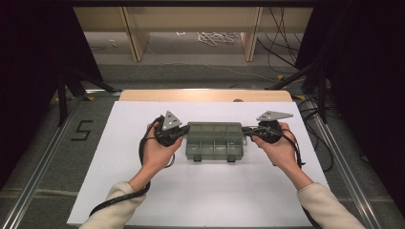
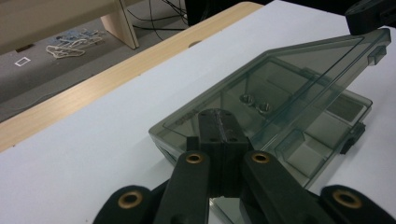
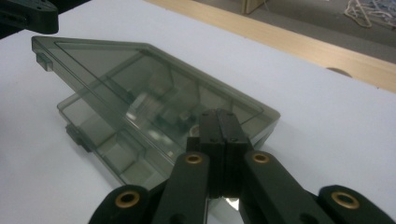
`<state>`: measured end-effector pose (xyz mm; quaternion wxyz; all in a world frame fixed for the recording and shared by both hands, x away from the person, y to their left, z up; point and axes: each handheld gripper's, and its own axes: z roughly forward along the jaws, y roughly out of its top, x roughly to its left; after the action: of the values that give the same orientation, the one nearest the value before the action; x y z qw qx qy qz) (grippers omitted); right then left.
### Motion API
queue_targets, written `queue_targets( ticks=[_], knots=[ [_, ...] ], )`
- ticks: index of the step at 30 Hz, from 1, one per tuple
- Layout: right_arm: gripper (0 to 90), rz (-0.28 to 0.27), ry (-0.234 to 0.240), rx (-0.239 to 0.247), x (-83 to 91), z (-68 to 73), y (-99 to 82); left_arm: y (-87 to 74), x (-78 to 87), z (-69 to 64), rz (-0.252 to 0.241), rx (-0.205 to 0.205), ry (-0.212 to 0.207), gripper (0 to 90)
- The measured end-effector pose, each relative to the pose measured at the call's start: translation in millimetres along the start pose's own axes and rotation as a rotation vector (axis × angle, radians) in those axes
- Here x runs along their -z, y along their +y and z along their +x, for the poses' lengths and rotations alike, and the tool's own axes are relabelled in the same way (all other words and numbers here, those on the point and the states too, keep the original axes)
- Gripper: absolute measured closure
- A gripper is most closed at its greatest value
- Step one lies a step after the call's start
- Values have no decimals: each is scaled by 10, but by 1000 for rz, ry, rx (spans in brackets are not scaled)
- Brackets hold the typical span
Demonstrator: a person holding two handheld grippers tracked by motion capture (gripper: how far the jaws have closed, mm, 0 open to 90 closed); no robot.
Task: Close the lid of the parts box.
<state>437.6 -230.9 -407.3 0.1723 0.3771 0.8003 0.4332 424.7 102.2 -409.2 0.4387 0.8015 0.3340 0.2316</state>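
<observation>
Both grippers point(image 1: 184, 133) point(image 1: 244, 130) (shut) flank box point(image 1: 214, 140)

The near end of the smoky grey transparent plastic compartment box point(image 2: 280, 107) is covered in the left gripper view by the closed black left gripper point(image 2: 218, 122), and its lower corner is cut off by the picture's bottom edge. In the right gripper view, the box's near corner is likewise hidden behind the black right gripper point(image 3: 223, 125), whose jaws are pressed together. Two small round metal pieces point(image 2: 254, 102) inside the box are too small to be identified. The other gripper beyond the box's far end is cropped by the frame's corner.
</observation>
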Motion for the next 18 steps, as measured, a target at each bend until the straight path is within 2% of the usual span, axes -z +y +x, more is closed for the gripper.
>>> queue_targets(
  ticks=[2,3,4,8,9,13,15,17,18],
  knots=[
    [900,11,5,1,-4,4,-29,-36,-10,-20,7,25,-5,898],
    [900,15,5,-2,-11,8,-47,-51,-12,-14,13,5,-8,898],
    [900,40,12,-9,-5,17,-66,-69,-17,-20,18,10,-12,898],
    [900,68,33,-3,-27,40,-137,-142,-43,-52,36,19,-33,898],
    [900,71,30,4,-36,42,-150,-165,-47,-67,40,20,-20,898],
    [900,101,36,2,-62,59,-201,-232,-56,-81,70,23,-27,897],
    [900,122,43,-3,-72,68,-220,-285,-78,-90,70,28,-37,898],
    [900,129,44,-2,-91,79,-248,-318,-79,-80,103,9,-46,898],
    [900,146,49,3,-104,79,-265,-343,-99,-97,89,20,-44,897]
  ],
)
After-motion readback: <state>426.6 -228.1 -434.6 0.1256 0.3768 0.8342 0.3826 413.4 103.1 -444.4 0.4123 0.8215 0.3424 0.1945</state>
